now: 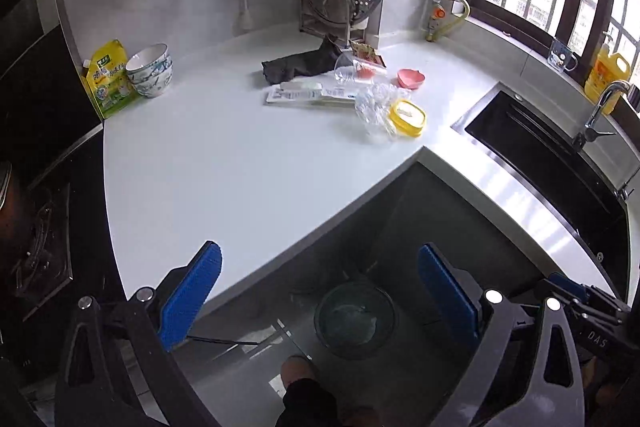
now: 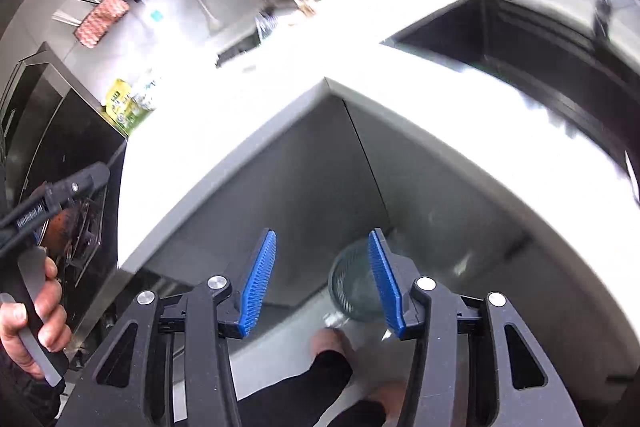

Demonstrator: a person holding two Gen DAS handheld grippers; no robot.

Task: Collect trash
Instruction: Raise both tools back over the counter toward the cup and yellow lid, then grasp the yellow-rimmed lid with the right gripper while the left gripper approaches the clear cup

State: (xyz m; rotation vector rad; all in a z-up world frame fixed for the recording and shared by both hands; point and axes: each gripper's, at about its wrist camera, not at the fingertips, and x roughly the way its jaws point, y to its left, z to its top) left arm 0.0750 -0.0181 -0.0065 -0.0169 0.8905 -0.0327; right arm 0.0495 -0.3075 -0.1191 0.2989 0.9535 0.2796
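In the left wrist view, a yellow-green pouch (image 1: 107, 79) and stacked bowls (image 1: 151, 75) stand at the far left of the white counter (image 1: 224, 163). Toward the centre lie the trash: a dark bag (image 1: 298, 65), flat white packaging (image 1: 308, 95), crumpled clear plastic (image 1: 374, 107) touching a yellow-lidded tub (image 1: 407, 117), and a pink dish (image 1: 411, 78). A dark sink (image 1: 540, 151) sits at right. The left gripper (image 1: 320, 287) at the bottom is spread wide, empty, over a round bin (image 1: 355, 319) on the floor. In the right wrist view, the right gripper (image 2: 320, 279) is partly open, holding nothing.
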